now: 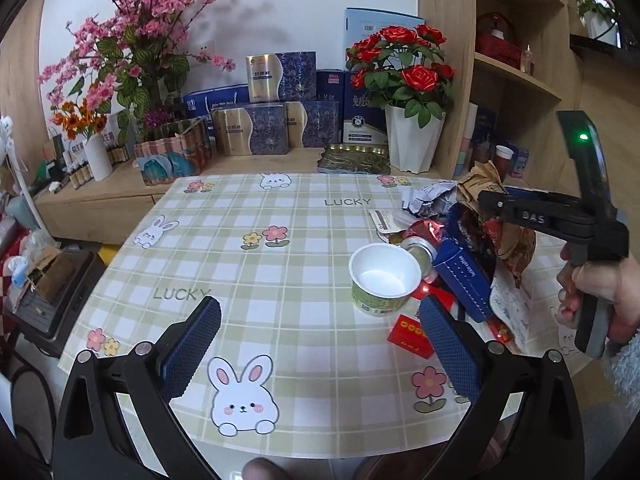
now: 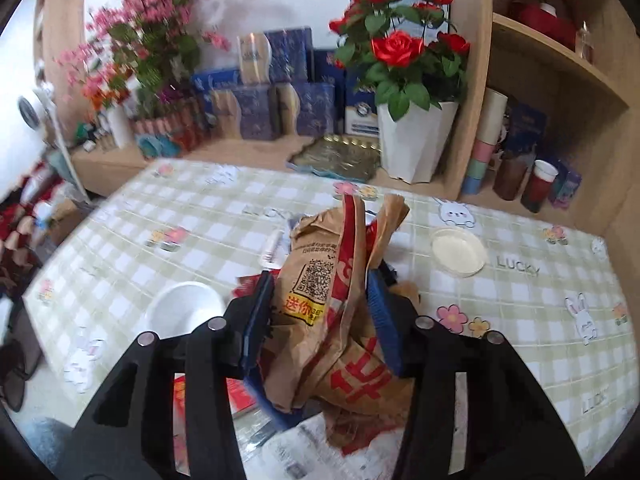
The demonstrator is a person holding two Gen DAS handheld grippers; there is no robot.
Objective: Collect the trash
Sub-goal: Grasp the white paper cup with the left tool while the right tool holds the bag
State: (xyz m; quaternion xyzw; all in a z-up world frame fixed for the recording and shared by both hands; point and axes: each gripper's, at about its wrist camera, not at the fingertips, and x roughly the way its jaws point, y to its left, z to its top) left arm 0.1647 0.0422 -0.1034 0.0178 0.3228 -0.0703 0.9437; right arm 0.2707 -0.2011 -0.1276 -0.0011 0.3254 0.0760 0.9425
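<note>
A heap of trash lies at the right of the checked tablecloth [image 1: 240, 248]: a white paper cup [image 1: 382, 276] standing upright, a red can [image 1: 420, 240] on its side, a blue carton [image 1: 464, 280], a small red box [image 1: 412, 332] and crumpled white paper [image 1: 428, 198]. My right gripper [image 2: 320, 280] is shut on a crumpled brown paper bag [image 2: 316, 304] with red print, both blue pads pressing its sides. In the left wrist view that right gripper [image 1: 494, 204] comes in from the right, held by a hand, over the heap. My left gripper [image 1: 320, 306] is open and empty, low over the cloth just left of the cup.
A round clear lid [image 2: 458, 252] lies alone on the cloth to the right. Behind the table a low shelf holds a white pot of red roses [image 1: 412, 140], a gold tray [image 1: 354, 158], stacked blue boxes [image 1: 256, 128] and pink blossoms. Wooden shelving stands at the right.
</note>
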